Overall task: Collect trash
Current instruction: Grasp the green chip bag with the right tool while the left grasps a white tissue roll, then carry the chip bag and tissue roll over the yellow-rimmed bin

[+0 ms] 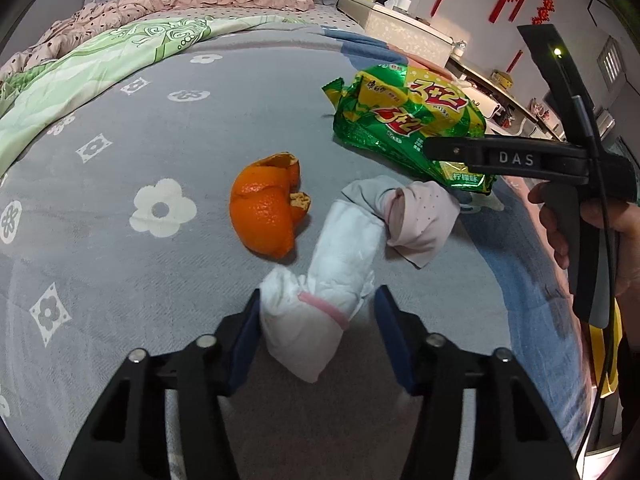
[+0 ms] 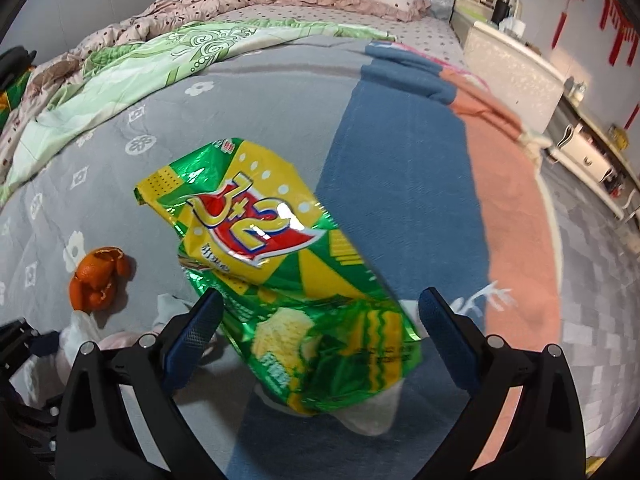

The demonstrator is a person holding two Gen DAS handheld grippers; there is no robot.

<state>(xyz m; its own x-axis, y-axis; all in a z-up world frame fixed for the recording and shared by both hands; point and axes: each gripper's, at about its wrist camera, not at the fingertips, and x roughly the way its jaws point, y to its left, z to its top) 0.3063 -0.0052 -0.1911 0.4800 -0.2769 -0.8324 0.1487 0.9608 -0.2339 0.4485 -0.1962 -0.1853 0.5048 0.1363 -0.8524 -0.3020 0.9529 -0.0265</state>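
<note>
Trash pickup on the bed: 2 items are being approached.
The left gripper brackets a white wad, jaws apart; the right gripper straddles a snack wrapper, unclamped. Closure is judged next.

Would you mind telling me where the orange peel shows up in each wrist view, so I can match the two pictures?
Left wrist view: the orange peel lies near the centre, on the grey flowered bedspread.
Right wrist view: the orange peel lies at the left edge, below mid-height.
Shared landmark: the green and yellow snack wrapper, to the right of the peel in both.
</note>
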